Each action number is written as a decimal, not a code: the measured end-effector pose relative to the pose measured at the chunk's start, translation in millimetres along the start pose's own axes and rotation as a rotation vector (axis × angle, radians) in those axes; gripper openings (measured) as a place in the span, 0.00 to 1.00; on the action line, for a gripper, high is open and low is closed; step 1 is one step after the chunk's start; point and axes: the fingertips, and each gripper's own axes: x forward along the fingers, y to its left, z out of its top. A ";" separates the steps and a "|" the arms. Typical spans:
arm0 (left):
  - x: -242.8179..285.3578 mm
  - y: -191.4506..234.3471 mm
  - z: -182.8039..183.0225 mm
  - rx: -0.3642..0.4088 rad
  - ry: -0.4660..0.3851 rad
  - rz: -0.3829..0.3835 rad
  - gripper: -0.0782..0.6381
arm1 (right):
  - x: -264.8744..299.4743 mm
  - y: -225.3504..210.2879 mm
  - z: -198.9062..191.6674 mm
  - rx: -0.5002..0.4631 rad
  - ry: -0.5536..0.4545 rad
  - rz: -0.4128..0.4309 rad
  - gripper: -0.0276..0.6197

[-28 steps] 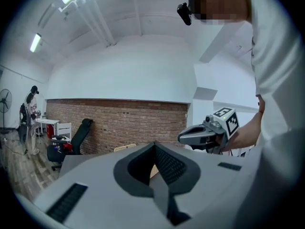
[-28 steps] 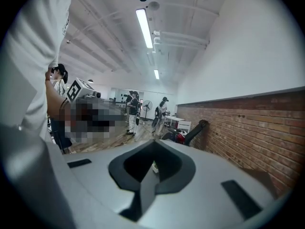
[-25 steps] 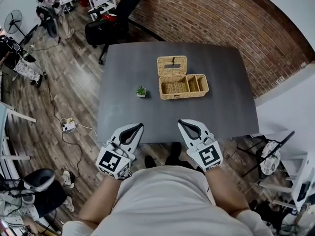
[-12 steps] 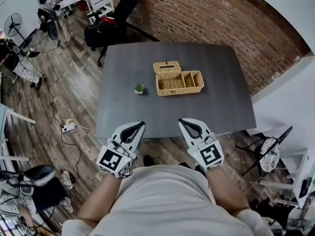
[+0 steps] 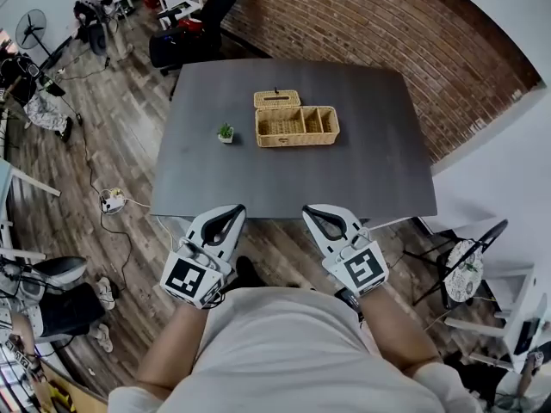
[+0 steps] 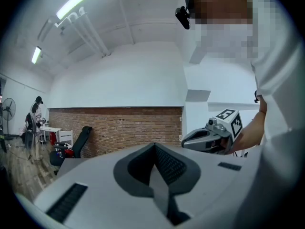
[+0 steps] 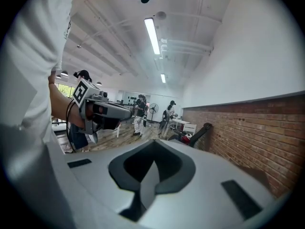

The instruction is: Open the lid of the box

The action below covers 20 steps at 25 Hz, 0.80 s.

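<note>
A wicker box [image 5: 297, 126] with several compartments stands on the far half of the dark grey table [image 5: 293, 183]. Its lid [image 5: 276, 99] is swung up behind it. My left gripper [image 5: 229, 213] and right gripper [image 5: 313, 212] are held close to my body, short of the table's near edge and far from the box. Both are shut with nothing between the jaws. In the left gripper view the left gripper [image 6: 154, 149] points level at the brick wall, with the right gripper [image 6: 209, 138] beside it. The right gripper view shows the right gripper [image 7: 153, 146] shut, the left gripper [image 7: 104, 111] at its left.
A small potted plant [image 5: 225, 132] sits on the table left of the box. A brick wall [image 5: 370, 24] runs behind the table. A black chair [image 5: 185, 46] stands at the far left, a folding chair [image 5: 461, 274] at the right, a power strip and cable [image 5: 112, 203] on the wooden floor.
The table and box have slid up and away in the head view as I backed off from the table. Both grippers stay shut in front of my body.
</note>
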 end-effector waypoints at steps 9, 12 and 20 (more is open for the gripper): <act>-14.1 -71.2 2.2 -0.004 -0.007 0.024 0.13 | -67.3 20.6 -6.1 0.011 -0.014 0.043 0.05; -21.1 -90.2 1.5 -0.007 -0.008 0.029 0.13 | -86.2 31.6 -7.1 -0.009 -0.010 0.065 0.05; -31.3 -119.1 -1.3 -0.019 -0.011 0.050 0.13 | -119.9 45.2 -17.6 -0.001 -0.019 0.084 0.05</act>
